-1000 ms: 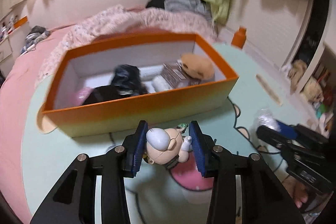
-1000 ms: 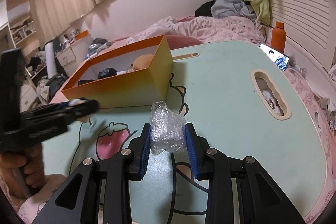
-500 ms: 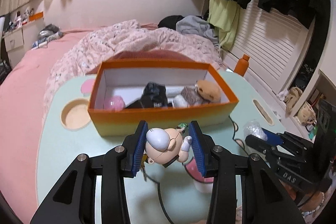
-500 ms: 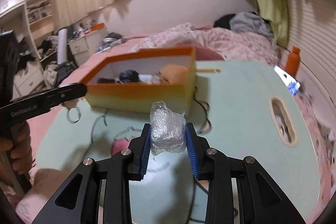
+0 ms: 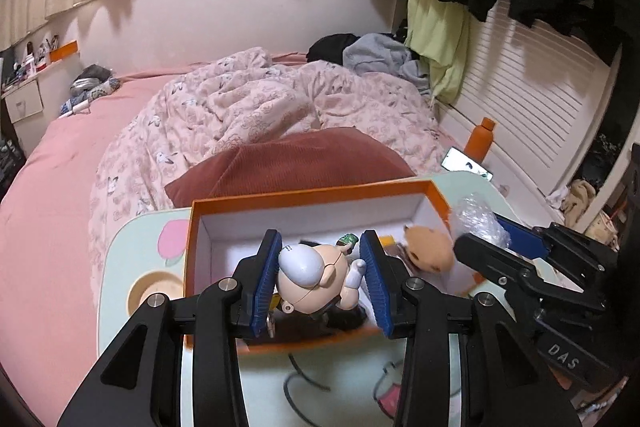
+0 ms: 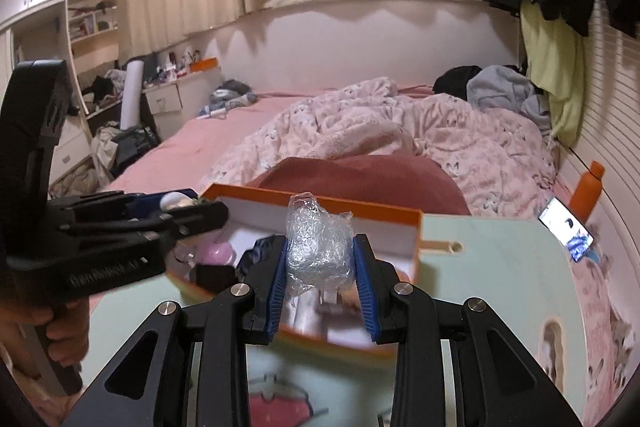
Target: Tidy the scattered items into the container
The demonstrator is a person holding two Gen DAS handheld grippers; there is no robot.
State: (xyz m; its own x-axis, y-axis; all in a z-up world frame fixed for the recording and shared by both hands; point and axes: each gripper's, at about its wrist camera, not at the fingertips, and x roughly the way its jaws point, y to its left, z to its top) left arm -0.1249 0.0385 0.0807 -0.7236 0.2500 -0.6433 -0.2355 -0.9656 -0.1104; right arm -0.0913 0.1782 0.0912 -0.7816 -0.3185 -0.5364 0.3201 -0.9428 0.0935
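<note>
Pink bed (image 5: 48, 187) fills the background, a rumpled flowered quilt (image 5: 248, 111) heaped across it and a rust-red cushion (image 5: 296, 163) lying against the far edge of the worktop. Dark clothes and a lime-green garment (image 5: 436, 39) hang at the right wall.

Mint-green worktop (image 6: 492, 267) with cartoon prints sits in front of the bed; a strawberry drawing shows at its near edge in the right wrist view. An oval cut-out lies near its right edge.

Orange box (image 5: 312, 193), white inside, stands on the worktop toward the far edge. Contents visible: a tan plush toy (image 5: 430, 251) at the right end, a pink round object (image 6: 218, 253) and dark fabric (image 6: 256, 251) further left. Other contents are too blurred to tell.

Left hand-held gripper (image 5: 320, 279) hangs over the box opening, blue pads clamped on a small doll (image 5: 316, 281) with a white cap and peach body. The doll is above the box interior, not resting in it.

Right hand-held gripper (image 6: 322, 265) is over the right end of the box, pads clenched on a crumpled wad of clear plastic wrap (image 6: 318, 247). The wad is held up above the contents.

Orange bottle (image 6: 586, 191) stands by the slatted wall past the far right corner of the worktop, with a lit phone (image 6: 566, 227) just beside it.

A hand (image 6: 60, 331) grips the left tool's handle at the left edge of the right wrist view.
</note>
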